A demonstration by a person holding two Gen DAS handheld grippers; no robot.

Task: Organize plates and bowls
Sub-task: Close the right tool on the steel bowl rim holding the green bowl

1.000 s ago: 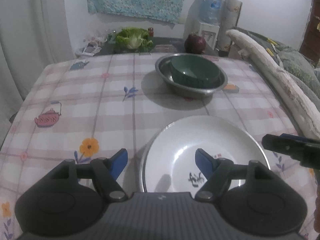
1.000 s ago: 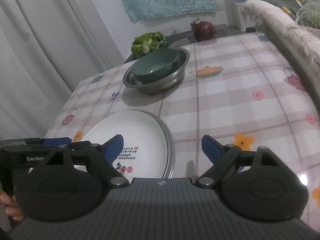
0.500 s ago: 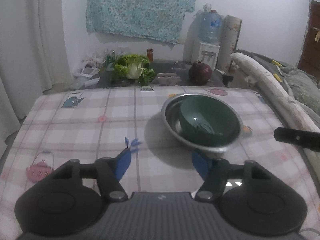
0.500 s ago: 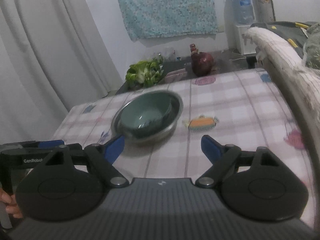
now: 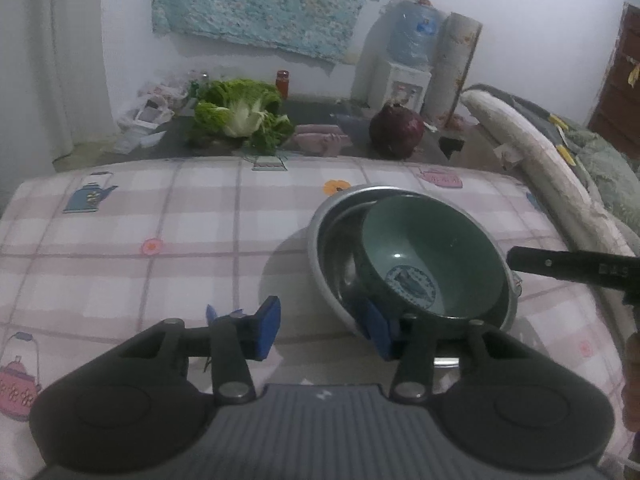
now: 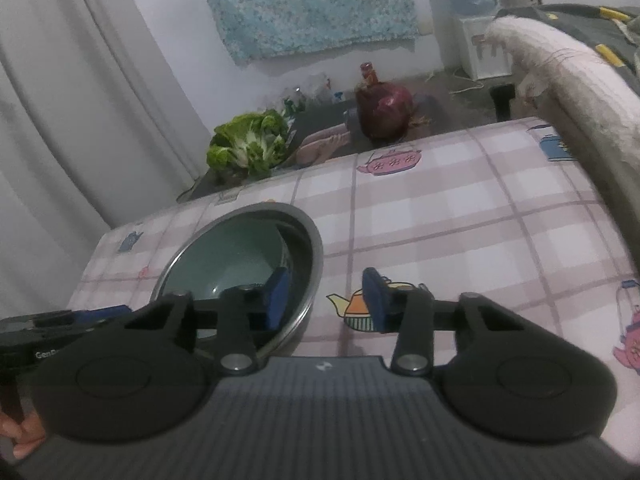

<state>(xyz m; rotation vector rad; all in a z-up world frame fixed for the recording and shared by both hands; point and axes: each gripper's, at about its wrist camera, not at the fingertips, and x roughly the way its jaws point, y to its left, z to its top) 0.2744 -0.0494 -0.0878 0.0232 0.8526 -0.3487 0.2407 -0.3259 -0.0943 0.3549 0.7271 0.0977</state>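
Observation:
A green bowl (image 5: 432, 256) sits inside a steel basin (image 5: 332, 248) on the checked tablecloth. My left gripper (image 5: 322, 330) is open at the basin's near left rim, its right finger over the rim. My right gripper (image 6: 326, 300) is open at the basin's (image 6: 308, 264) right rim, its left finger inside the rim beside the green bowl (image 6: 236, 256). The right gripper's finger shows in the left wrist view (image 5: 568, 268). The white plate is out of view.
Beyond the table's far edge a dark low table holds a green cabbage (image 5: 240, 112) and a red cabbage (image 5: 396, 130). A rolled blanket (image 5: 532, 152) lies along the right side. A curtain (image 6: 80, 100) hangs at left.
Both grippers have moved forward from the white plate to the basin, which now fills the near view. The plate has dropped out of sight. Both jaws stay open, a little narrower.

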